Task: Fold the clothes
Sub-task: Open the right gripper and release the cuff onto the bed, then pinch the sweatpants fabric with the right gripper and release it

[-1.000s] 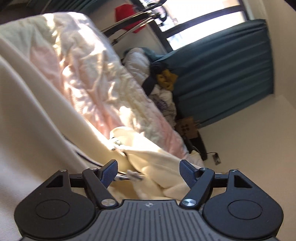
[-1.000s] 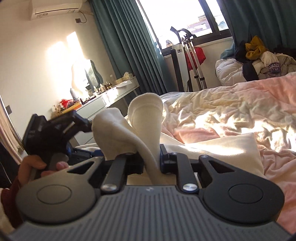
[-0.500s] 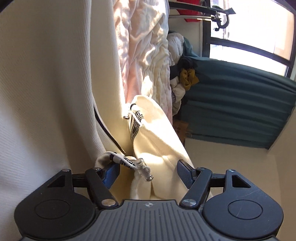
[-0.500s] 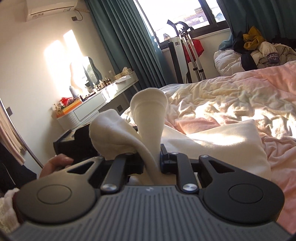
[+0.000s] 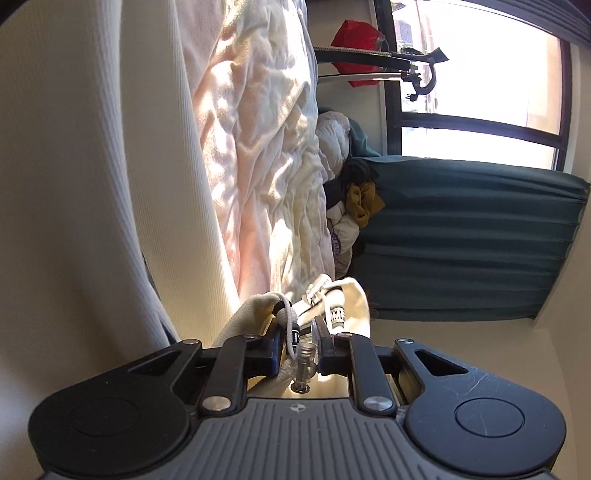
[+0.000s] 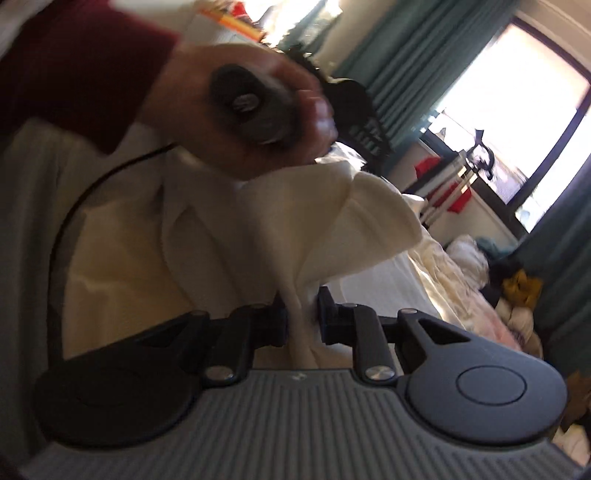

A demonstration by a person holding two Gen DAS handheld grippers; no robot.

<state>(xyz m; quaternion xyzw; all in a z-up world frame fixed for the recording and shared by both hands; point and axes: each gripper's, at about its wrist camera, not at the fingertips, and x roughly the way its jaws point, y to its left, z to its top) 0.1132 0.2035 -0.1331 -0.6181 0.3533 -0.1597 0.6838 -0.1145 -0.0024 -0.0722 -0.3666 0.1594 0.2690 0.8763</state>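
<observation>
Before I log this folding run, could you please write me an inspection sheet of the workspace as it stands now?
Surface: bed with a rumpled pink and white duvet, sunlit.
Job's things: cream garment, bunched and held by both grippers; its white drawstring and metal tip sit between the left fingers.
Clutter: heap of clothes at the far end of the bed, a mustard piece on top.
Grippers: left gripper shut on the cream garment's drawstring edge; right gripper shut on a fold of it. A hand holds the other gripper's handle, blurred.
Cables: thin black cable across the fabric.
Surroundings: teal curtains, bright window, red item.
</observation>
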